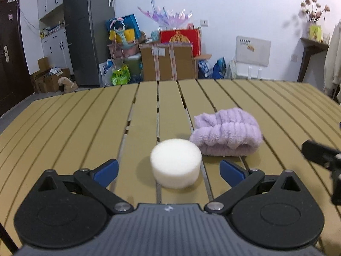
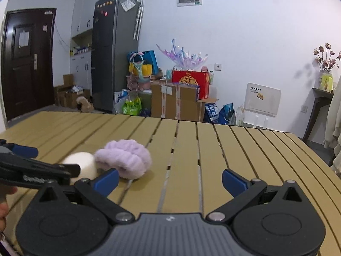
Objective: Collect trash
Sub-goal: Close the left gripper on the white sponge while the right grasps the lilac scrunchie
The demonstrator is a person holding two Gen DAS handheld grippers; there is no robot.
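The left gripper (image 1: 169, 171) was seen with its blue fingers spread wide, nothing held. A white foam puck (image 1: 175, 163) lay on the slatted table (image 1: 74, 132) at lower centre of the left wrist view, just ahead of the gap between the fingers and not yet touched by either. A purple fluffy cloth (image 1: 227, 132) lay just behind and to the right of the puck; whether the two touched could not be told.

The step in hand was judged to be the approach to the puck. For a clean grasp, the gripper would be best carried straight forward until both fingers flanked the round wall, then closed gently, as foam was expected to compress. The right-hand finger should be kept clear of the cloth so that no pile is caught.

The right gripper (image 2: 170, 180) was likewise spread wide and empty, over bare slats at lower centre of its own view. In that view the puck (image 2: 82, 163) and cloth (image 2: 124, 157) appeared at middle left, with the left gripper (image 2: 32, 166) partly covering the puck. Only there was part of a hand (image 2: 4, 204) seen, at the left edge. No bin was visible in either view.
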